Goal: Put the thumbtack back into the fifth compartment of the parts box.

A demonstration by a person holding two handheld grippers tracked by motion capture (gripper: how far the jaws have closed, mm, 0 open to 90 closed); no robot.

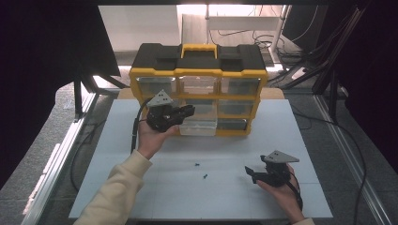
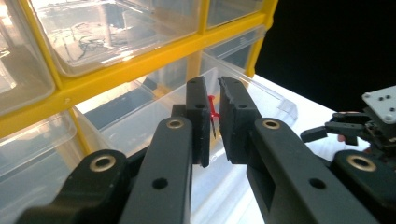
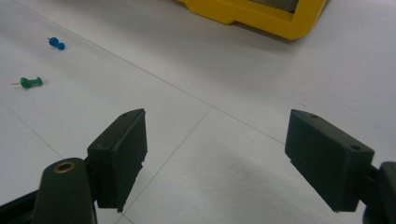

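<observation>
Left gripper (image 2: 214, 119) clamped on red pushpin (image 2: 212, 111), held above pulled-out clear drawer (image 2: 261, 100) of yellow organizer (image 1: 199, 72). Right gripper (image 3: 215, 161) wide apart, holding nothing, near right on table (image 1: 234, 197). Blue pushpin (image 3: 56, 44), green pushpin (image 3: 31, 82) lie mid-table.

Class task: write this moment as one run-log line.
left gripper: shut on red pushpin above open drawer | right gripper: open, idle | blue pushpin, green pushpin: on table

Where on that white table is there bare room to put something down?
The near left of the white table is bare, and so is the strip right of the yellow organizer. The middle holds a blue pushpin and a green pushpin. It is crowded at the pulled-out drawer, where the left hand-held gripper holds a red pushpin.
</observation>
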